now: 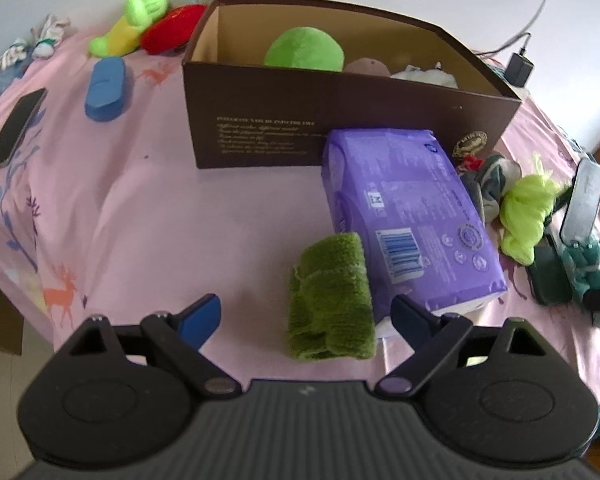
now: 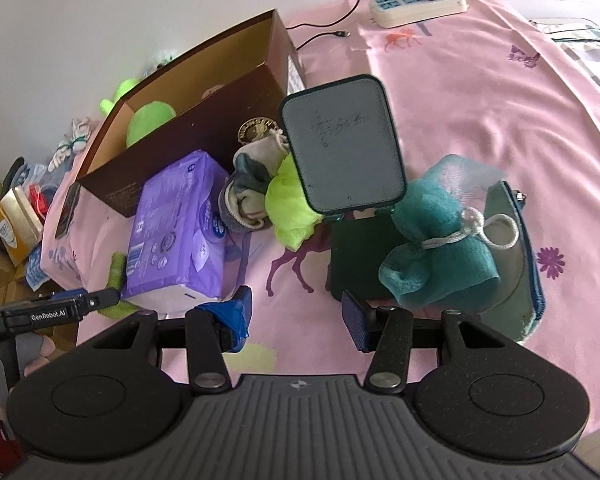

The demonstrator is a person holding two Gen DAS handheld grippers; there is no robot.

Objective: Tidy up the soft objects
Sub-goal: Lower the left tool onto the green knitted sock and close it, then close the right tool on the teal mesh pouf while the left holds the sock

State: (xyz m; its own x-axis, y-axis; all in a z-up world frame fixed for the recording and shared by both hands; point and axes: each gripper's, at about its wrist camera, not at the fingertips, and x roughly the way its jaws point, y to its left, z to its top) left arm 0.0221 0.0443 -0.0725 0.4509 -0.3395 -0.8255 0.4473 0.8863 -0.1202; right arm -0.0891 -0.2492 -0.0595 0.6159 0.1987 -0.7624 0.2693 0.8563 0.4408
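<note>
Pink bedsheet (image 1: pixel 160 200) carried a brown box (image 1: pixel 260 120) at 12 o'clock. Left gripper (image 1: pixel 306 316) jaws were spread around a green cloth (image 1: pixel 332 300); right gripper (image 2: pixel 298 316) jaws were spread, empty, near a teal pouf (image 2: pixel 432 248).

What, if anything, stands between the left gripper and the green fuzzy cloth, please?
Nothing visible does. The left gripper is open, and the green fuzzy cloth lies on the pink sheet right between its fingertips. The purple tissue pack touches the cloth's right edge, crowding the right finger.
</note>
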